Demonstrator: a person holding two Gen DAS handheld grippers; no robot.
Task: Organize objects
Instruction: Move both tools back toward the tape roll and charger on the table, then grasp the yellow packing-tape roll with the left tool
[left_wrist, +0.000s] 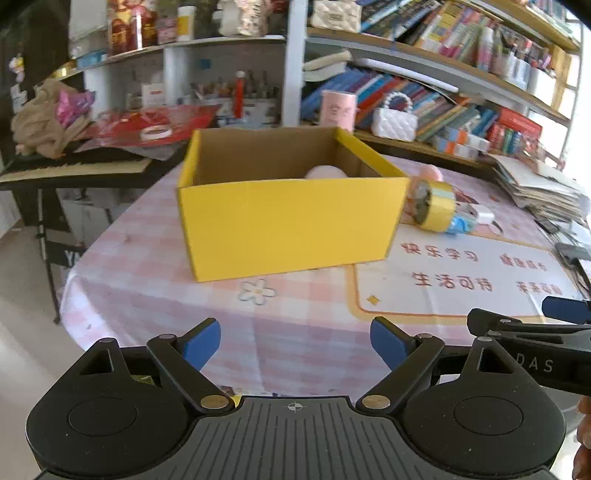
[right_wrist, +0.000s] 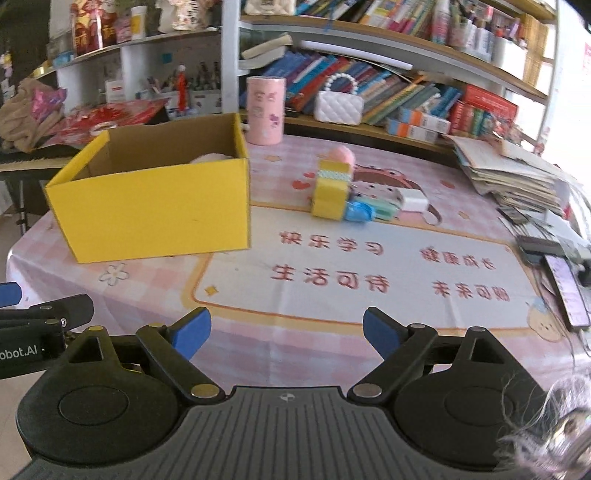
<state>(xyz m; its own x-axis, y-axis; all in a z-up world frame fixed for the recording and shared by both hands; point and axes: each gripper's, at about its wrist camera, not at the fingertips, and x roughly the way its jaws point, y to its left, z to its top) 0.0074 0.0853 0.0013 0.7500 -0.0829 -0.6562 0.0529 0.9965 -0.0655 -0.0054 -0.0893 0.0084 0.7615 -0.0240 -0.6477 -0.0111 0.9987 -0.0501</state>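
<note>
From the left wrist, we face the yellow box (left_wrist: 288, 218) square on, standing open-topped on the pink checked desk (left_wrist: 147, 258). Our left gripper (left_wrist: 295, 345) hangs released over the near edge, its blue pads spread and nothing between them. A pale pink round thing (left_wrist: 325, 171) peeps above the box's front wall, already inside. To the right of the box, the tape roll (left_wrist: 434, 205) stands on edge just beside the box's right corner, with small pastel pieces behind it that blur together. The right gripper's tip enters at the far right.

From the right wrist, our right gripper (right_wrist: 286, 334) is likewise released and bare. This view opens up what the box hid: the tape roll (right_wrist: 330, 192) stands clear of the box, touching a cluster of a blue piece (right_wrist: 358, 212), a white block (right_wrist: 412, 199) and a pink ball (right_wrist: 343, 155) farther off. A pink canister (right_wrist: 265, 110) stands at the far edge, and a phone (right_wrist: 567, 291) lies at the right.

We judge the roll light and stiff, apt to roll if nudged; pinching it across its flat faces looks safest. The small pieces seem light, hard plastic, likely slippery, and best taken one by one across their narrow sides.
</note>
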